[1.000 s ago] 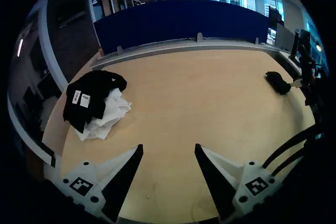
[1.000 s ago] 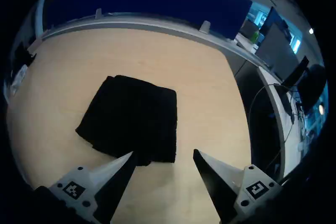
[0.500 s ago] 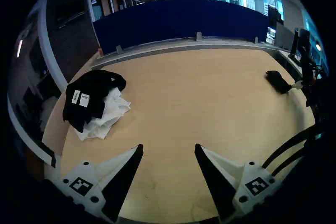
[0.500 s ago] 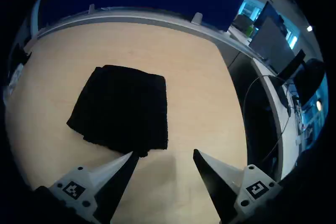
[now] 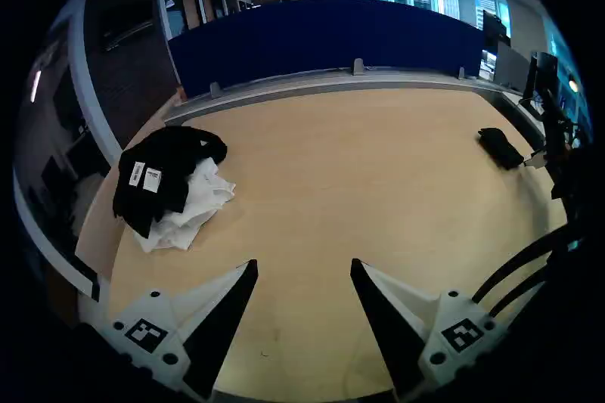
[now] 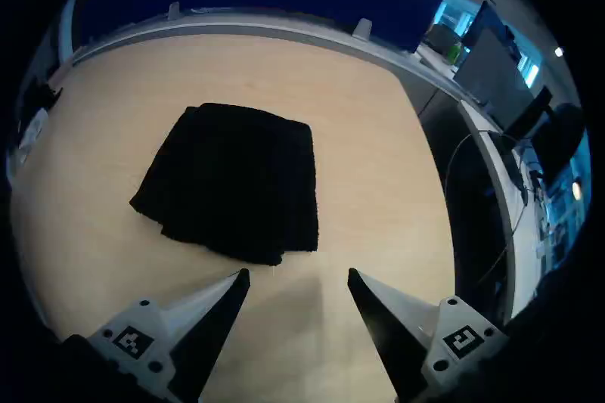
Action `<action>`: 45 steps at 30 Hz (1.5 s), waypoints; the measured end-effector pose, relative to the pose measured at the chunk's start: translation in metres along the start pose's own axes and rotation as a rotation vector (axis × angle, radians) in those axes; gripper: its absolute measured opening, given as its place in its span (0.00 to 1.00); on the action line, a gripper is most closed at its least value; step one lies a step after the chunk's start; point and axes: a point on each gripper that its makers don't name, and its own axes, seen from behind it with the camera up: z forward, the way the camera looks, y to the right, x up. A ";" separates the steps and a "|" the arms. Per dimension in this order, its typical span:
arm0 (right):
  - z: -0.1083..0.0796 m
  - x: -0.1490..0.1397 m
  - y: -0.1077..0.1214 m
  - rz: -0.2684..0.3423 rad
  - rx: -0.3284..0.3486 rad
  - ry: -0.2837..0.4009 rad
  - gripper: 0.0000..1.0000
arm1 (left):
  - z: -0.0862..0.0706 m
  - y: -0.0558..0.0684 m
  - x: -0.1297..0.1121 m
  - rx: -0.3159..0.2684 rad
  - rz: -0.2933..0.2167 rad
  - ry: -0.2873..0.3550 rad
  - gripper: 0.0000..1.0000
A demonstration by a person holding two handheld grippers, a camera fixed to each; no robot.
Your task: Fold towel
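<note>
Left gripper: two white fingers, jaws wide apart, nothing between them. It is held level above bare wood and looks across the table.

Right gripper: two fingers, also spread wide and empty. It is tilted down toward the tabletop, and its tips stand just short of the towel's near edge without touching it.

Count:
- One towel, black, folded into a flat rectangle. It lies on the table straight ahead of the right gripper. The near edge shows stacked layers.
- One heap of cloth, black pieces over white, unfolded. It sits by the table's left edge in the left gripper view, well apart from the towel.
- Two white tags, side by side on the black top of the heap.

In the left gripper view the towel shows as a small dark shape near the table's far right edge.

Surface: pale wood-grain tabletop with a curved grey rim.

Room:
- A dark blue partition stands along the table's far side on small grey feet.
- Open office beyond, with strip lights overhead and windows at the back.
- In the right gripper view, dark monitors stand on a neighbouring desk to the right.
- A thin cable loops down beside that desk.
</note>
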 end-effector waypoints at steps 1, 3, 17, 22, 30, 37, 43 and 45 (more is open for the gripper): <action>0.000 -0.001 0.000 0.001 0.001 0.000 1.00 | 0.000 0.000 0.000 -0.001 0.000 0.000 0.91; 0.000 -0.002 -0.001 0.003 0.004 0.000 1.00 | 0.000 0.000 0.000 -0.002 0.001 0.000 0.91; -0.010 0.023 -0.015 -0.025 0.031 0.050 1.00 | 0.001 0.001 0.002 -0.002 0.002 0.001 0.91; -0.010 0.037 -0.020 -0.036 0.039 0.069 1.00 | 0.001 0.000 0.002 -0.001 -0.001 0.002 0.91; -0.001 0.055 -0.047 -0.032 0.087 0.095 1.00 | 0.001 -0.002 0.002 0.004 0.002 0.000 0.91; 0.009 0.062 -0.077 -0.038 0.148 0.105 1.00 | 0.000 -0.005 0.000 0.014 0.005 -0.004 0.91; 0.022 0.052 -0.084 -0.013 0.172 0.081 1.00 | -0.002 -0.007 -0.004 0.018 0.009 -0.012 0.91; 0.027 0.048 -0.085 0.002 0.181 0.074 1.00 | -0.002 -0.007 -0.005 0.019 0.010 -0.015 0.91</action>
